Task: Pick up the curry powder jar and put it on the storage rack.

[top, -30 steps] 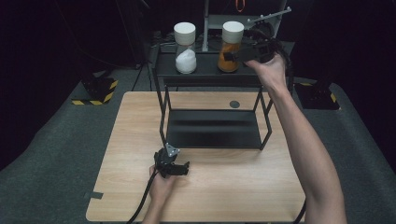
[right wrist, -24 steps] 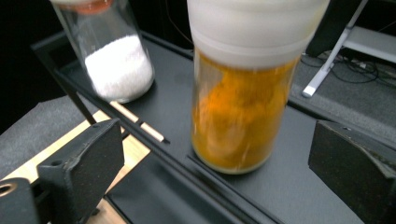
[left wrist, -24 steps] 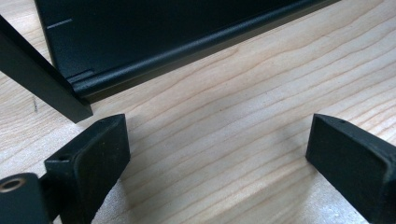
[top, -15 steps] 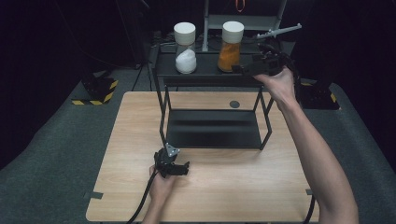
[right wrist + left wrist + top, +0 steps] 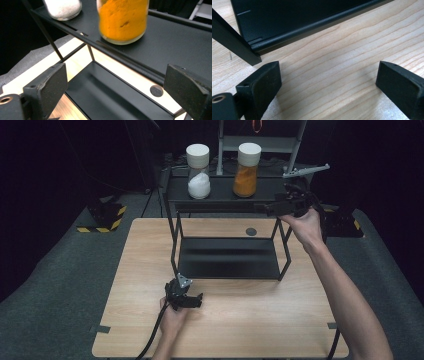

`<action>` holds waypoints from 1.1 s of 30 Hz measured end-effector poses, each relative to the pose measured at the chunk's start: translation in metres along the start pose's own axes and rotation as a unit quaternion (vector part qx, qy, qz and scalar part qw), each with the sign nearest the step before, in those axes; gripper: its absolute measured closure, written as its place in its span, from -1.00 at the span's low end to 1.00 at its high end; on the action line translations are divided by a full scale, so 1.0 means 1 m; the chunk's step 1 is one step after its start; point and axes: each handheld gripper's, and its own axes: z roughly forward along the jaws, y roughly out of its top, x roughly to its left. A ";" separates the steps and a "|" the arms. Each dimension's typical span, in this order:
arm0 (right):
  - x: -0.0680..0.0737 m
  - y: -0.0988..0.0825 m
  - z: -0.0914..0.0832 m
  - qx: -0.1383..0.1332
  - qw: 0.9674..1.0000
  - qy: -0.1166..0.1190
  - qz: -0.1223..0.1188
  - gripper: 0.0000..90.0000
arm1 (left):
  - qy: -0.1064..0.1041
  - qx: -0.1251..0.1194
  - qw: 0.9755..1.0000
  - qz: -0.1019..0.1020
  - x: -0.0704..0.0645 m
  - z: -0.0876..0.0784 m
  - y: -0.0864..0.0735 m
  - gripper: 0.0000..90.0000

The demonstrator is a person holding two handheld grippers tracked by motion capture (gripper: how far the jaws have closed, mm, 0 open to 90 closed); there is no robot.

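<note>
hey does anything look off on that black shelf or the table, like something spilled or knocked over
Nothing stands out. The orange jar and the white jar both stand upright with lids on, on the black shelf's top tier, and no powder is spilled there. The wooden table looks tidy. Both tools, left tool and right tool, are open and hold nothing.

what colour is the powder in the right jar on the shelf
Orange, clearest in the right gripper view.

Dark studio/lab setup, black backdrop, hazard-taped base [image 5: 102, 216], wooden table [image 5: 250, 330]
</note>
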 end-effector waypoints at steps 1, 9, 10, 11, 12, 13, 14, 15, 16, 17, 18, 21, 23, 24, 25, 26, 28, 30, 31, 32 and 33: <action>0.002 -0.002 0.000 0.000 1.000 -0.005 -0.004 -0.88 | 0.000 0.000 1.000 0.000 0.000 0.000 0.000 -0.86; -0.001 -0.020 -0.002 0.003 1.000 -0.004 0.001 -0.87 | 0.000 -0.001 1.000 0.000 0.000 0.000 0.000 -0.86; -0.001 -0.022 -0.001 0.003 1.000 -0.003 0.001 -0.87 | 0.000 -0.001 1.000 0.000 0.000 0.000 0.000 -0.86; -0.001 -0.023 -0.002 0.004 1.000 -0.003 0.001 -0.87 | 0.000 -0.001 1.000 0.000 0.000 0.000 0.000 -0.86; -0.001 -0.025 -0.002 0.004 1.000 -0.002 0.002 -0.87 | 0.000 -0.001 1.000 -0.001 0.000 0.000 0.000 -0.86; -0.001 -0.027 -0.002 0.003 1.000 -0.002 0.003 -0.87 | 0.000 -0.001 1.000 -0.001 0.000 0.000 0.000 -0.86; -0.002 -0.029 -0.002 0.002 1.000 -0.001 0.003 -0.87 | 0.000 -0.001 1.000 -0.001 0.000 0.000 0.000 -0.86; -0.002 -0.031 -0.002 0.001 1.000 0.000 0.004 -0.87 | 0.000 -0.001 1.000 -0.001 0.000 0.000 0.000 -0.86; -0.003 -0.033 -0.003 0.001 1.000 0.000 0.005 -0.87 | 0.000 -0.001 1.000 -0.001 0.000 0.000 0.000 -0.86; -0.003 -0.035 -0.003 0.000 1.000 -0.001 0.005 -0.87 | 0.000 -0.001 1.000 -0.001 0.000 0.000 0.000 -0.86; -0.004 -0.037 -0.003 -0.002 1.000 -0.001 0.006 -0.87 | 0.000 -0.001 1.000 -0.001 0.000 0.000 0.000 -0.86; -0.006 -0.043 -0.004 -0.004 1.000 -0.001 0.011 -0.86 | 0.000 0.000 1.000 0.000 0.000 0.000 0.000 -0.86; -0.007 -0.047 -0.004 -0.006 1.000 -0.001 0.011 -0.86 | 0.000 -0.001 1.000 -0.001 0.000 0.000 0.000 -0.86; -0.007 -0.049 -0.004 -0.007 1.000 0.000 0.010 -0.86 | 0.000 0.000 1.000 0.000 0.000 0.000 0.000 -0.86; -0.007 -0.051 -0.004 -0.006 1.000 0.000 0.010 -0.86 | 0.000 0.000 1.000 0.000 0.000 0.000 0.000 -0.86; -0.007 -0.053 -0.004 -0.006 1.000 0.000 0.010 -0.86 | 0.000 0.000 1.000 0.000 0.000 0.000 0.000 -0.86; -0.008 -0.057 -0.003 -0.007 1.000 0.000 0.011 -0.86 | 0.000 0.000 1.000 0.000 0.000 0.000 0.000 -0.86; -0.009 -0.062 -0.003 -0.009 1.000 0.001 0.013 -0.86 | 0.000 0.000 1.000 0.000 0.000 0.000 0.000 -0.86; -0.009 -0.063 -0.002 -0.008 1.000 0.001 0.013 -0.86 | 0.000 0.000 1.000 0.000 0.000 0.000 0.000 -0.86; -0.009 -0.065 -0.002 -0.008 1.000 0.000 0.014 -0.86 | 0.000 0.000 1.000 0.000 0.000 0.000 0.000 -0.86; -0.009 -0.066 -0.001 -0.005 1.000 0.001 0.014 -0.86 | 0.000 0.000 1.000 0.000 0.000 0.000 0.000 -0.86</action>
